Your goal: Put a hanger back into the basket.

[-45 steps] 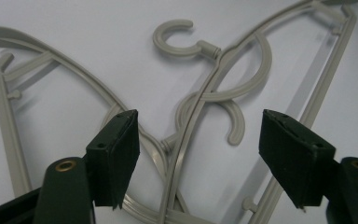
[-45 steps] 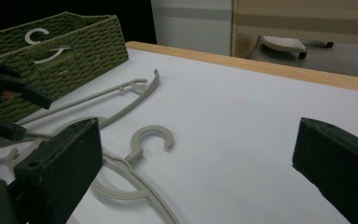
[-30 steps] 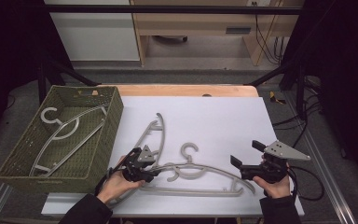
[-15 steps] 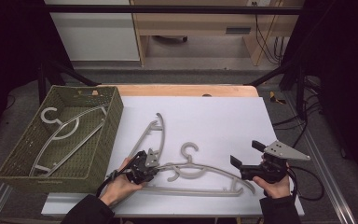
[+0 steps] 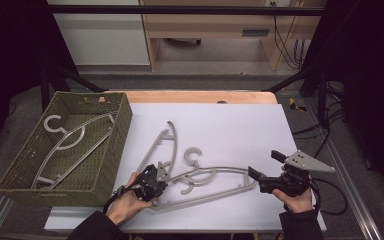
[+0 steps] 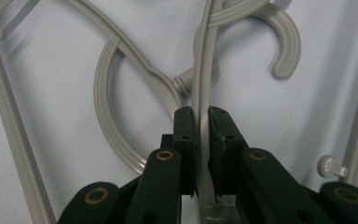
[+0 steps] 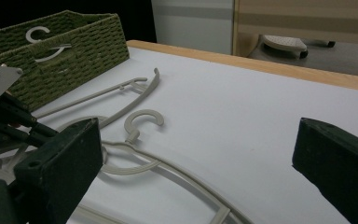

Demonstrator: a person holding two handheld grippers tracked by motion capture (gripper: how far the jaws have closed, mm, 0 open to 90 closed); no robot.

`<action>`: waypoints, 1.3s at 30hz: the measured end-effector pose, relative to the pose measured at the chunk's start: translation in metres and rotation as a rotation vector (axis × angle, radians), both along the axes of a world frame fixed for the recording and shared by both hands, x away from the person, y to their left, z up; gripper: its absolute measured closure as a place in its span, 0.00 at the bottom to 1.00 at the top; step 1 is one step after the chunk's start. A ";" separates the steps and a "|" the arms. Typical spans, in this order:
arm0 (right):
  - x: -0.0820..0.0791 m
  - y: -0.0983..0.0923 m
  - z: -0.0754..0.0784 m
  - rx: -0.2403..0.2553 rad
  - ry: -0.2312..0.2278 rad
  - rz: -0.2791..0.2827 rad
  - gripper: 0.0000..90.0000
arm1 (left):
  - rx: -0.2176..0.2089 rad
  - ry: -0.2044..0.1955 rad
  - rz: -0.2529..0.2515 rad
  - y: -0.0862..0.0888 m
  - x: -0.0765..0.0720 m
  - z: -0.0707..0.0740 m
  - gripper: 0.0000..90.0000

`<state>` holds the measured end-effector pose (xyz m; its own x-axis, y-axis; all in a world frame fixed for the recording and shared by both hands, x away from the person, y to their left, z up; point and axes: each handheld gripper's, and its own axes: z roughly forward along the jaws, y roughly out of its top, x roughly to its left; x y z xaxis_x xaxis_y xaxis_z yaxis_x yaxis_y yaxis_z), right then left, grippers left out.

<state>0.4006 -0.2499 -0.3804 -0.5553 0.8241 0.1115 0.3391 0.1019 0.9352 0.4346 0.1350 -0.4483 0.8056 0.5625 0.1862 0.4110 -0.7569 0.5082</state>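
Note:
Two grey plastic hangers lie crossed on the white table. The front hanger (image 5: 215, 172) runs left to right, and its hook (image 7: 144, 121) points away from me. My left gripper (image 5: 161, 175) sits at that hanger's left end. Its jaws have just been closing, and in the left gripper view (image 6: 202, 116) the pads press on the hanger's thin bar (image 6: 204, 70). My right gripper (image 5: 265, 164) stands open at the hanger's right end, its jaws (image 7: 196, 140) wide apart with nothing clamped. The second hanger (image 5: 162, 142) lies angled behind the first.
A green woven basket (image 5: 122, 130) stands at the table's left with another grey hanger (image 5: 70, 140) inside it. White tabletop stretches behind and to the right of the hangers, up to the wooden back edge (image 5: 190, 96).
The left gripper has edged right onto the front hanger's left end, and its jaws have drawn together around the bar. The right gripper has kept still.

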 end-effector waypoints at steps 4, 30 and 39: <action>0.000 0.001 0.000 0.003 0.001 0.001 0.02 | -0.011 0.021 0.016 0.004 0.001 -0.001 0.91; 0.001 0.003 -0.001 -0.006 0.001 0.009 0.02 | -0.120 0.071 -0.040 -0.003 0.015 -0.003 0.77; 0.001 0.003 -0.001 -0.003 0.002 0.012 0.02 | -0.074 0.092 -0.043 -0.010 0.010 -0.004 0.88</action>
